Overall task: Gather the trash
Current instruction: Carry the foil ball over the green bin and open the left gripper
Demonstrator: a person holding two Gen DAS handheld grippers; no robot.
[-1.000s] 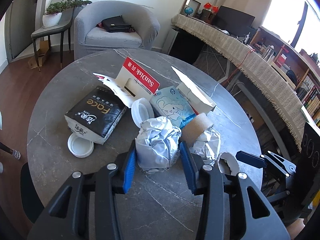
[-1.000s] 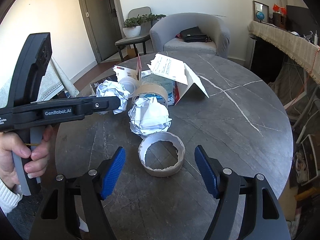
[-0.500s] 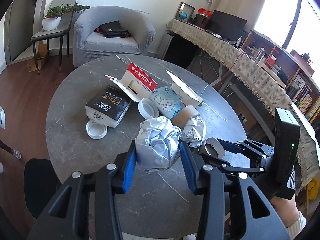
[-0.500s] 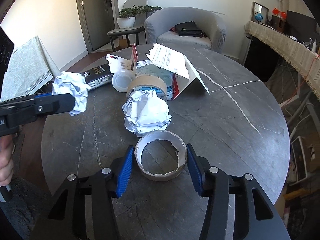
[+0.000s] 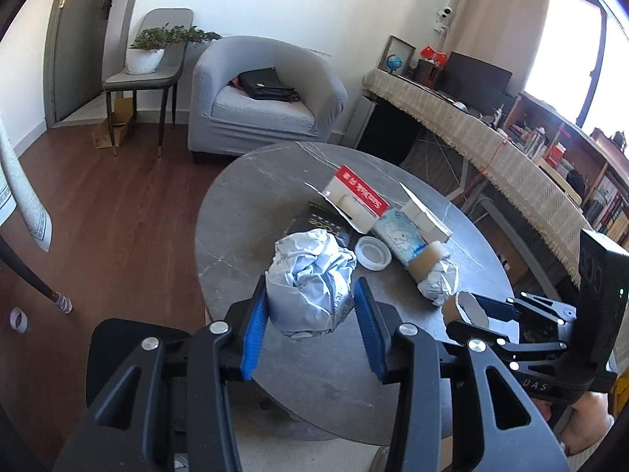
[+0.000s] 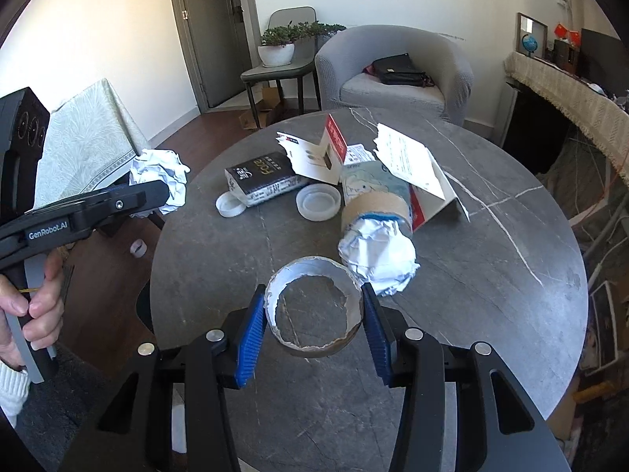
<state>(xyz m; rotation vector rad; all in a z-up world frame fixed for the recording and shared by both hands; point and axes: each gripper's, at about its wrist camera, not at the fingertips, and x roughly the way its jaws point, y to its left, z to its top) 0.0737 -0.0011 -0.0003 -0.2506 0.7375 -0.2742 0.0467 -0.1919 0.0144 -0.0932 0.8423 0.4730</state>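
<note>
Crumpled paper ball (image 5: pixel 310 283); torn, matt cardboard ring (image 6: pixel 314 310); table (image 6: pixel 491 275) apparently smooth grey stone.

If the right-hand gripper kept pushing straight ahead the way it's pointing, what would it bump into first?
Probably the crumpled paper ball just beyond the cardboard ring that the right gripper holds, though depth is hard to judge.

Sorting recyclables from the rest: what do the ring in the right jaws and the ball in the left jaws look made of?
Ring: probably cardboard, matte grey-brown, with a torn, ragged inner edge. Ball: likely crumpled paper, white with faint print, showing sharp creases.
</note>
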